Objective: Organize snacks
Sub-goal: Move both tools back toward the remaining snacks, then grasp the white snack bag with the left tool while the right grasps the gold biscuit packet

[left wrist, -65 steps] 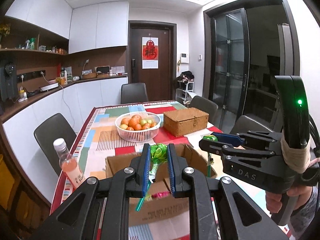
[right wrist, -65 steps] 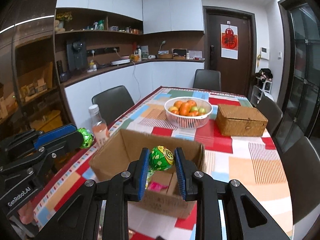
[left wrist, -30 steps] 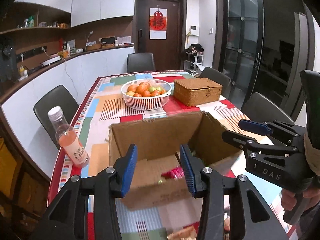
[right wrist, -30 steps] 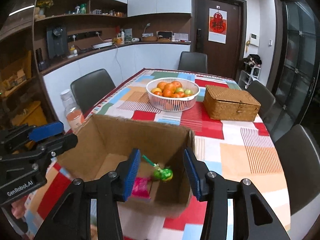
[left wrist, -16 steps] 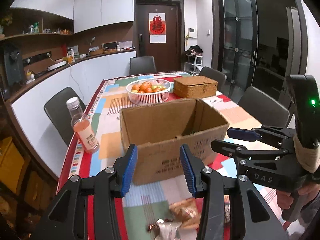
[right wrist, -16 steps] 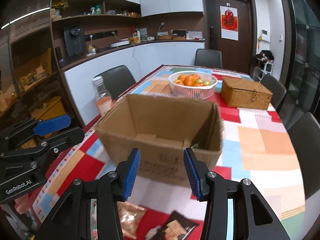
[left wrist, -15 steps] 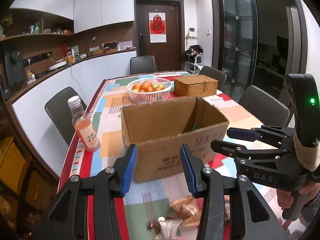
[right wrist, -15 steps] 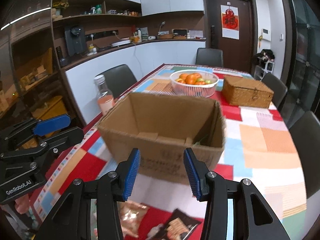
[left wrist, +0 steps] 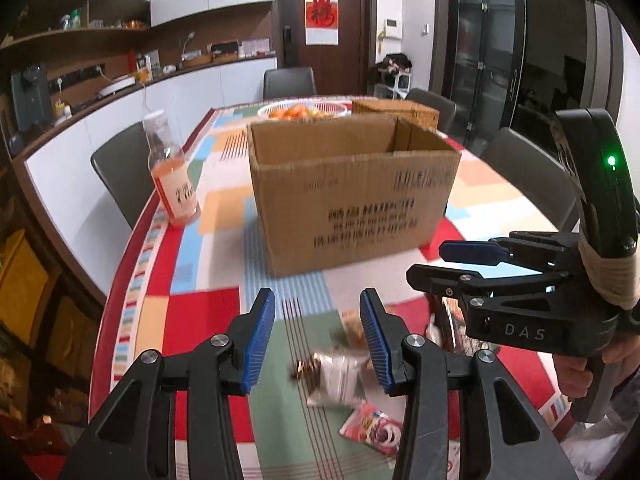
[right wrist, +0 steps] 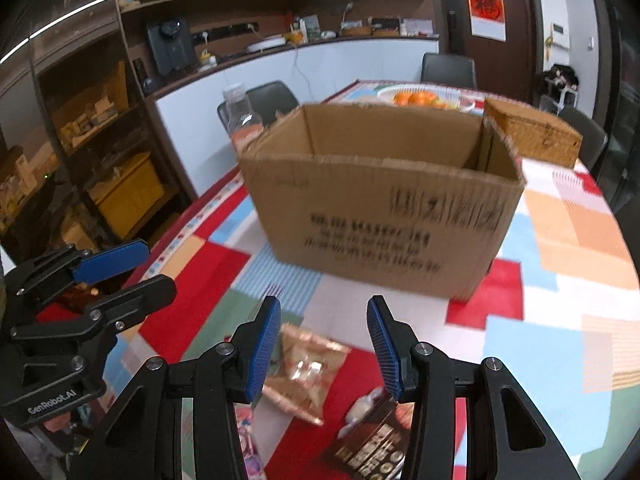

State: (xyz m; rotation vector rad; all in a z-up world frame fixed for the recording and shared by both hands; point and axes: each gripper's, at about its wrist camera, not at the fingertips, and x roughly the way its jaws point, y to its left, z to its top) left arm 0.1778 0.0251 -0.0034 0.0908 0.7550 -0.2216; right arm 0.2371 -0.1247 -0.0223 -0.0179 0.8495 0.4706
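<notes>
Since the earlier frames both grippers have let their green sweets go into the box [left wrist: 352, 188] and have pulled back and down toward the near edge of the table [left wrist: 208, 264]; the box mouth is now seen from the side, so its contents are hidden. The left gripper [left wrist: 317, 340] is spread wide and holds nothing; the right gripper [right wrist: 323, 344] is likewise spread and empty. Snacks left to gather lie loose on the cloth in front of the box: a clear packet [left wrist: 336, 376] just below the left gripper, a pink packet [left wrist: 374, 430] nearer still, a gold crinkled bag [right wrist: 304, 372] between the right gripper's fingers in its own view, and a dark brown pack [right wrist: 372, 440] beside that bag. A bottle [left wrist: 172, 176] stands left of the box, apart from it. Judgement: the task is partly done, with at least four packets outstanding; the next step is likely a descent onto one of these.
</notes>
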